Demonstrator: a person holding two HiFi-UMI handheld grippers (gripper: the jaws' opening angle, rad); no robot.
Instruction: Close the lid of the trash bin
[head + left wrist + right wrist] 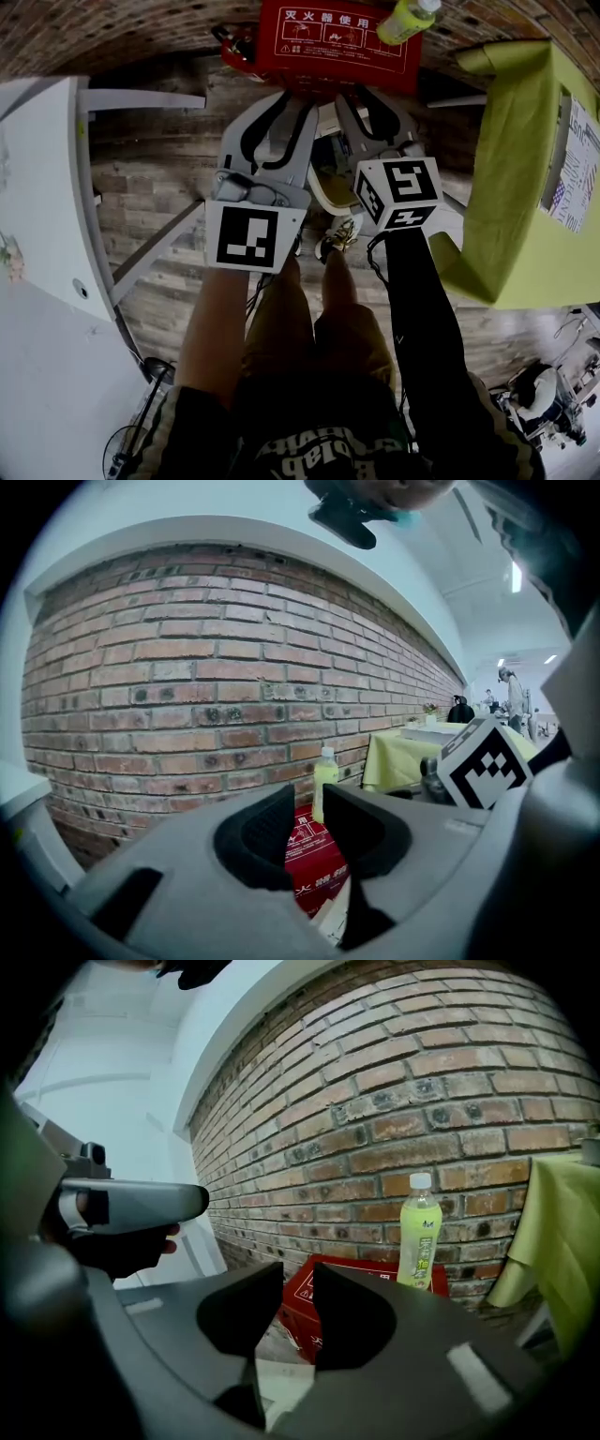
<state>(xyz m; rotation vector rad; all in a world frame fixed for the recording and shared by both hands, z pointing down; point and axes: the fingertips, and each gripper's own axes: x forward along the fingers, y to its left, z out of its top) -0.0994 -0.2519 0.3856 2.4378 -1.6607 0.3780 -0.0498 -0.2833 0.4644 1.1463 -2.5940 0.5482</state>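
Both spread, empty: left gripper (307, 803), right gripper (298, 1283); we reckon bin lid (328, 122) is light stiff plastic, push its free edge.

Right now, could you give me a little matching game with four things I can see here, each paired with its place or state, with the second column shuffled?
Things:
1. bottle
2. red box
3. tablecloth
4. left gripper

Places or states:
A. jaws apart, gripping nothing
B. at the foot of the brick wall
C. standing on top of the red box
D. draped, on the person's right

Pairs: 1-C, 2-B, 3-D, 4-A.
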